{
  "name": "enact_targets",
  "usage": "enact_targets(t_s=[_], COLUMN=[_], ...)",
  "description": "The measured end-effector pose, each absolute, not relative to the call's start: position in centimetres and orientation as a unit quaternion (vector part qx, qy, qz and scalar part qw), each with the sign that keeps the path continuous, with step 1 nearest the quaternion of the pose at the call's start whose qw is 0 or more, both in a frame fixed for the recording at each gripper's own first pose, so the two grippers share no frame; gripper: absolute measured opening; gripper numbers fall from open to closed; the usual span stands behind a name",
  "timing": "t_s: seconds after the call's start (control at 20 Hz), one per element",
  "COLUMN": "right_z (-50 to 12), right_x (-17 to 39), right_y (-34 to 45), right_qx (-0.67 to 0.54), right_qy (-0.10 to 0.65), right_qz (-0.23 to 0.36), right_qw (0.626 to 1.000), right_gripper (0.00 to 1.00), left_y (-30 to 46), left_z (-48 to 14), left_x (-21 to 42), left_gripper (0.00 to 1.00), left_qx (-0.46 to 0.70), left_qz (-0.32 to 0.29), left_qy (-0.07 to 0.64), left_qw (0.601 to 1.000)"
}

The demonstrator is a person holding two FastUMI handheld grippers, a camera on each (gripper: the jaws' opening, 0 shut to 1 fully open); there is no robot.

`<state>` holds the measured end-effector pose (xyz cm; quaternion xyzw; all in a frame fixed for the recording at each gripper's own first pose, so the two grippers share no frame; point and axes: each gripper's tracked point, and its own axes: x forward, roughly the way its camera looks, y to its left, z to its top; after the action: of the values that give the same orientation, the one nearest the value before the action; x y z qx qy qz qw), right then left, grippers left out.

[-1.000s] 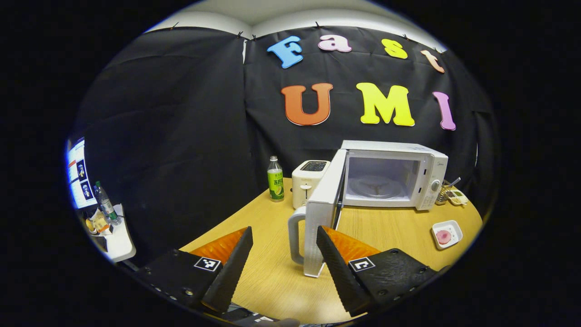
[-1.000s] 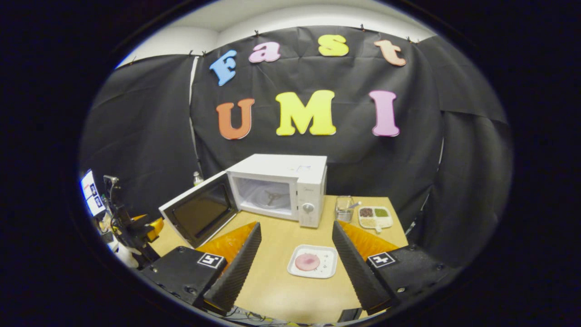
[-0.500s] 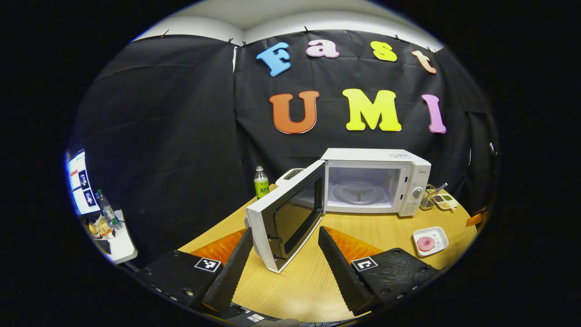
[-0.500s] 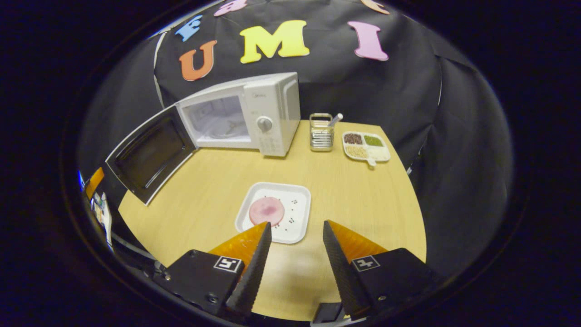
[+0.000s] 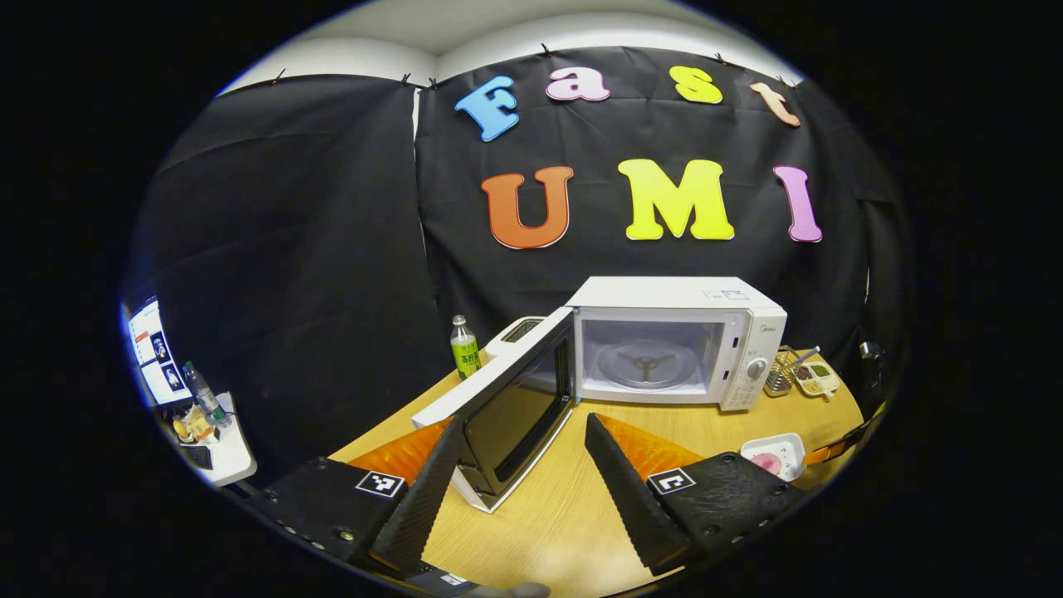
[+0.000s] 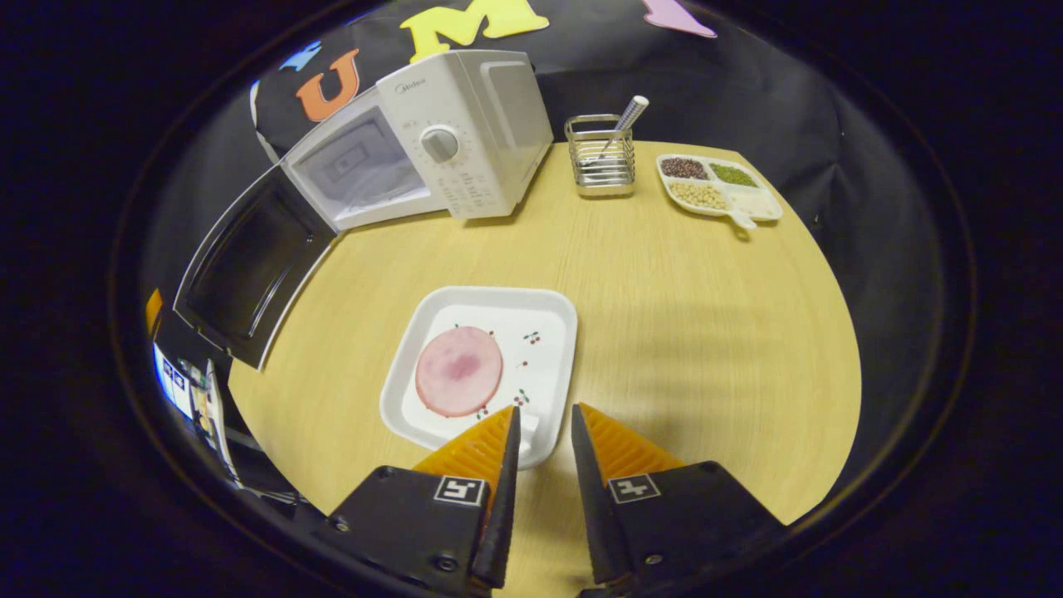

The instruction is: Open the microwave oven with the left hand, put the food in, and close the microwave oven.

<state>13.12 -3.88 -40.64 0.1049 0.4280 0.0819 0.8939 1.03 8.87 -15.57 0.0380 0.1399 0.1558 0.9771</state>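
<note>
Microwave (image 5: pixel 681 340) centre frame in left gripper view, door (image 5: pixel 507 407) swung wide, cavity empty. Left gripper (image 5: pixel 507 490) fingers spread, holding nothing.

Right gripper view: plate (image 6: pixel 544 320) with ham slice (image 6: pixel 458 370) lower centre on table (image 6: pixel 706 332). Right gripper (image 6: pixel 540 457) fingers narrowed to small gap straddling near rim; contact not confirmed.

Judgement: plate rigid, light, likely glazed and slippery, breakable; slice soft, may slide. Pinch rim edge, keep level.

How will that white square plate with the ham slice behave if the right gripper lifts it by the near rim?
The plate looks rigid and glossy, so probably stiff but slippery. Gripped at one edge by the right gripper, it would likely tilt. The ham slice lies loose and flat, so it may slide.
</note>
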Motion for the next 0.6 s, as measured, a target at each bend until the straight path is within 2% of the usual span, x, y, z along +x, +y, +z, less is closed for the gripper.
enact_targets(t_s=[0.1, 0.15, 0.35, 0.4, 0.5, 0.55, 0.6], right_z=[-41.6, -42.1, -42.3, -42.3, -42.3, -42.4, -42.7], right_x=[13.2, 13.2, 13.1, 13.0, 13.1, 13.1, 13.1], right_y=[-3.9, -3.8, -3.8, -4.0, -3.8, -3.6, -3.6], right_qx=[0.114, 0.115, 0.111, 0.102, 0.098, 0.101, 0.112], right_qy=[0.446, 0.457, 0.475, 0.483, 0.501, 0.512, 0.521], right_qz=[0.081, 0.081, 0.067, 0.058, 0.038, 0.033, 0.028], right_qw=[0.884, 0.878, 0.87, 0.868, 0.859, 0.853, 0.846], right_gripper=[0.37, 0.24, 0.21, 0.33, 0.22, 0.04, 0.11], left_y=[8.9, 8.8, 9.5, 9.8, 10.6, 11.0, 11.1], left_z=[-15.0, -14.5, -13.5, -13.3, -13.5, -13.8, -14.1], left_x=[1.2, 1.3, 1.6, 1.8, 2.4, 2.8, 3.1], left_gripper=[0.91, 0.91, 0.91, 0.91, 0.91, 0.91, 0.91], left_qx=[0.038, 0.032, 0.027, 0.03, 0.037, 0.036, 0.031], left_qz=[0.156, 0.154, 0.14, 0.136, 0.13, 0.128, 0.125], left_qy=[0.135, 0.129, 0.116, 0.115, 0.111, 0.112, 0.112], left_qw=[0.978, 0.979, 0.983, 0.984, 0.985, 0.985, 0.985])
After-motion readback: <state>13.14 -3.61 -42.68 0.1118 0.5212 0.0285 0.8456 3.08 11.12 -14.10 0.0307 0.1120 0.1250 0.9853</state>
